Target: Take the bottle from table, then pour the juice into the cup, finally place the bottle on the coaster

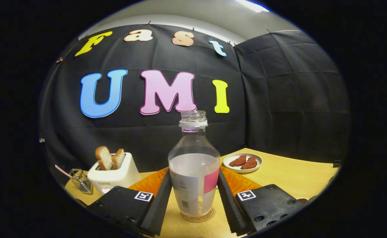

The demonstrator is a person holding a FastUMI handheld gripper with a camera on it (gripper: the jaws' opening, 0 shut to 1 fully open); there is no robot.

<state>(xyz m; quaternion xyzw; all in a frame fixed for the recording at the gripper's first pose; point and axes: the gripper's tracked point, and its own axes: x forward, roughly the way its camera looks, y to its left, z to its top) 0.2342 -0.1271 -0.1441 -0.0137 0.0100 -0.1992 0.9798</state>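
The bottle is standing upright on the coaster, uncapped and about half full of a pale liquid, so the last placement is looking done or all but done. The tool is sitting with its 2 fingers on either side of the bottle, the left finger seeming to touch the label and the right finger lying right against or just beside the pink band; whether both are pressing is something I cannot tell, so the bottle may be in a light hold or already freed. The cup is not something I am pointing to here, so whether juice is sitting in it is beyond judging. Judging by the bottle resting squarely on the coaster, what is remaining is most likely opening wider and backing away without tipping it. On the surface, a toaster with 2 slices of bread is standing far left, a small wire basket is sitting left of it, and a plate of reddish pieces is lying far right.
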